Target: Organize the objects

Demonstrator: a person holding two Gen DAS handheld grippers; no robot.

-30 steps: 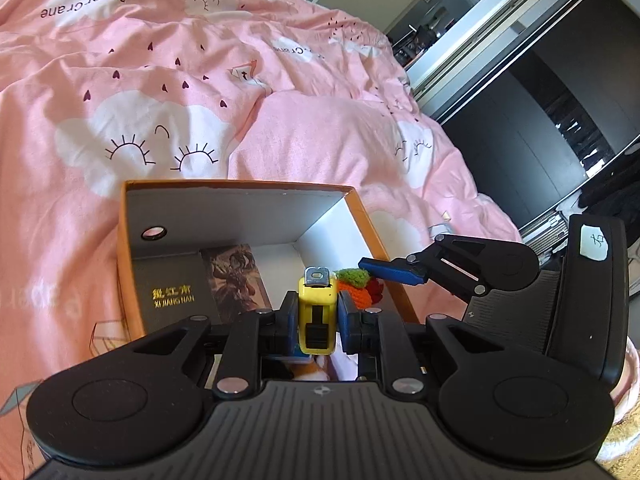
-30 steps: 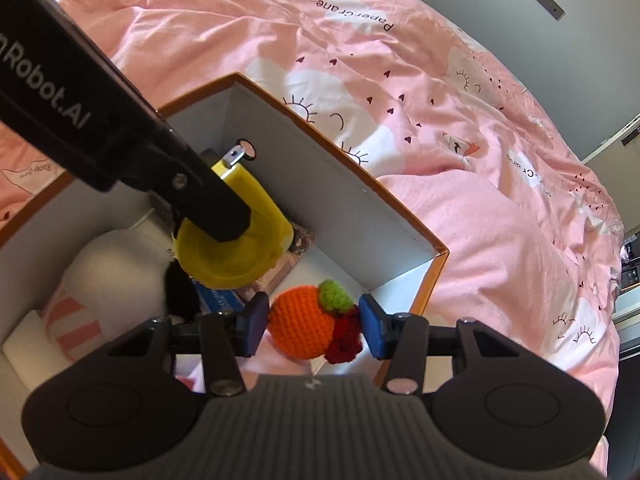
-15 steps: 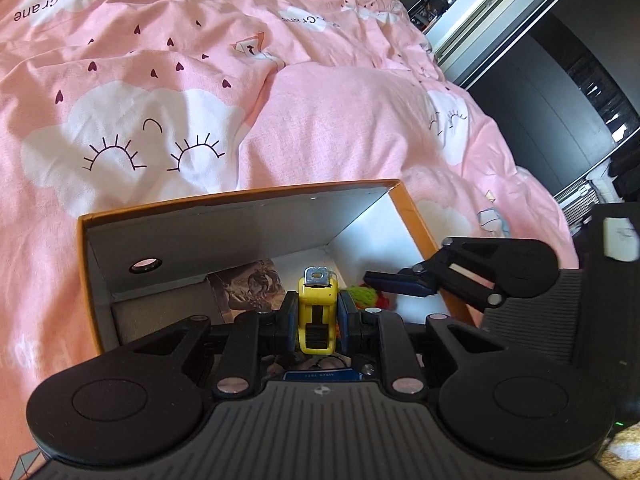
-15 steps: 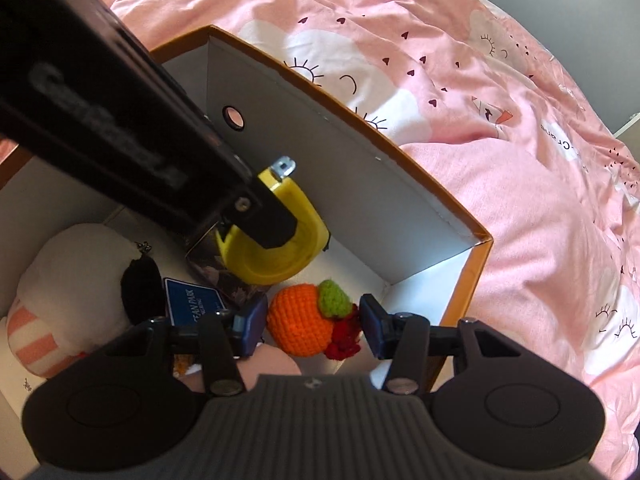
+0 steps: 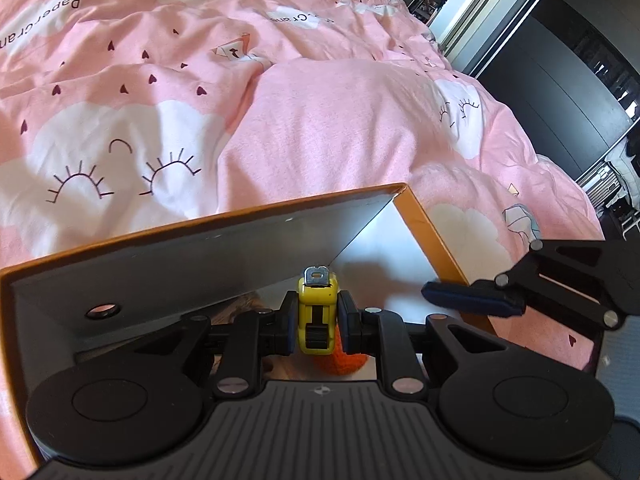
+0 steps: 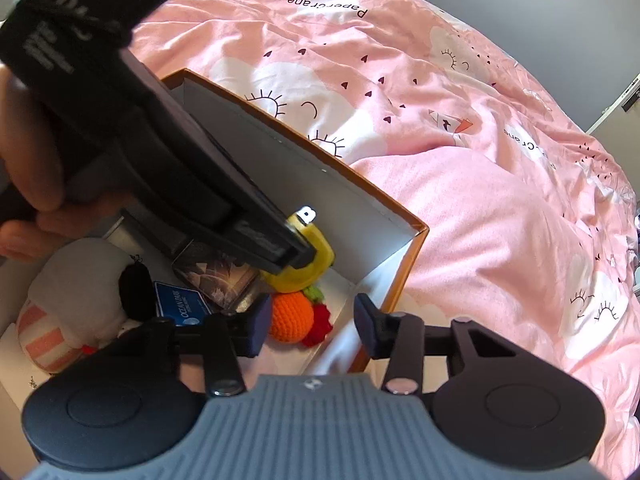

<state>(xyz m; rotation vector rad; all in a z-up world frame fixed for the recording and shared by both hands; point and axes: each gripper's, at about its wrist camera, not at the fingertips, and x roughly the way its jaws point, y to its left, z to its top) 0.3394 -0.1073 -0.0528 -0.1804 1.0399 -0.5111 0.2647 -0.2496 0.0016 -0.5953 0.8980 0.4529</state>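
We see the left gripper (image 5: 316, 320) clamped tight on a yellow tape measure (image 5: 316, 316), its fingers (image 5: 347, 322) pressing the narrow case from both sides with the metal hook end pointing up and away from the camera. It hangs inside an open orange-edged cardboard box (image 5: 424, 236) with white inner walls, which sits on a bed covered by a pink duvet (image 5: 340, 120) printed with sleepy-eyed clouds and small hearts. From the right wrist view the tape measure (image 6: 304, 264) sits low in the box, just above a crocheted orange toy (image 6: 290, 318) with a green leaf and a red part (whether the two touch we cannot tell). The right gripper (image 6: 310, 322) hovers over the near corner of the box with its fingers (image 6: 368, 330) partly apart; they have just been closing a little, and the crocheted toy lies beneath the gap, nearer the left finger, with no pad pressing on it. Also in the box are a white plush toy with pink stripes (image 6: 68, 312), a small black pouch (image 6: 134, 288), a blue card (image 6: 180, 306) and a dark illustrated box (image 6: 220, 280). A person's hand (image 6: 28, 160) grips the left tool at the upper left of that view.
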